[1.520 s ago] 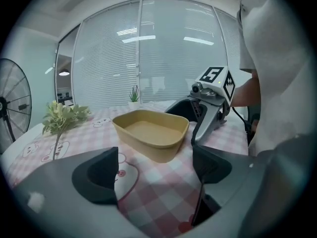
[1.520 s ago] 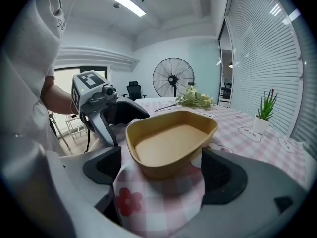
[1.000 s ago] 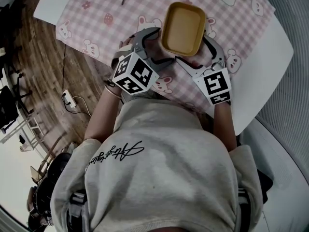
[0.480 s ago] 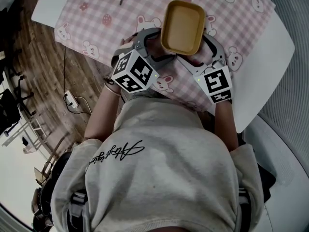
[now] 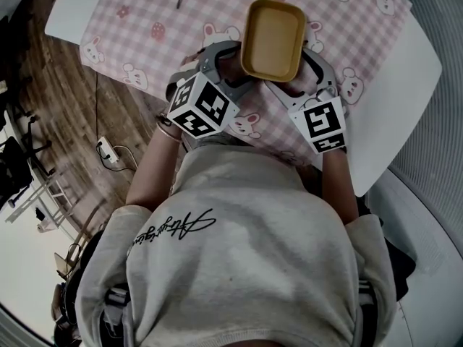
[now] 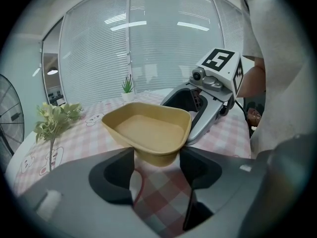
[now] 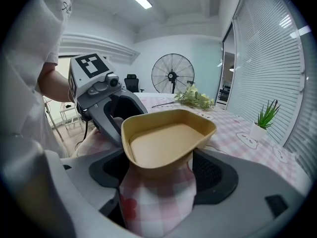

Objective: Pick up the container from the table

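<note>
white desk [image 5: 416,78], pink checked cloth [image 5: 130,20] spread over it. fan [image 7: 172,73] beyond desk, 12 o'clock in right gripper view. left gripper [image 6: 157,162] at container's 8 o'clock, right gripper [image 7: 157,165] at its 4 o'clock. tan container [image 5: 273,38], empty, on cloth at 12 o'clock in head view, one end between each pair of fingers [image 6: 116,175]. both pairs apart, closing round it, not yet clamped. leafy sprig [image 7: 195,98] on cloth. small potted plant [image 7: 262,120] at 3 o'clock.
</note>
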The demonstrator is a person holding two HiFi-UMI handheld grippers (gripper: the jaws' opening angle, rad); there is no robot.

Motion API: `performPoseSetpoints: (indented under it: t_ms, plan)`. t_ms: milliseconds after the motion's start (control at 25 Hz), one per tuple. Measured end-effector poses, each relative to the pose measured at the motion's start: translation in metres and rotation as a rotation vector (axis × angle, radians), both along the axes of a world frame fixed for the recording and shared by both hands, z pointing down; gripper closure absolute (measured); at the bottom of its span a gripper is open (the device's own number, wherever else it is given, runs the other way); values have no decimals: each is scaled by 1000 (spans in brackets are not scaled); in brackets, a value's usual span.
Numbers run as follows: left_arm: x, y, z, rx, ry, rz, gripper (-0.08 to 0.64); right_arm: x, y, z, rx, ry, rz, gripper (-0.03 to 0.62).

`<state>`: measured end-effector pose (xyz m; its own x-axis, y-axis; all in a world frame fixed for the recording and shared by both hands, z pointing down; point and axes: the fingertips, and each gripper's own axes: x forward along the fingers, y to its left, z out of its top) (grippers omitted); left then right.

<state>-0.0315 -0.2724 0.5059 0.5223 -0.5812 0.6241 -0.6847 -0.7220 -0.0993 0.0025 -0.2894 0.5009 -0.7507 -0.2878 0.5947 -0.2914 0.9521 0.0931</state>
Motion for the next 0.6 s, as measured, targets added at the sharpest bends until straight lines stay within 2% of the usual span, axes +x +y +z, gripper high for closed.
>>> performPoseSetpoints:
  t_ms: [600]
  plan:
    - [-4,-4,-3,-17,32,-23,287,-5,-5,-6,30,-20,22,213]
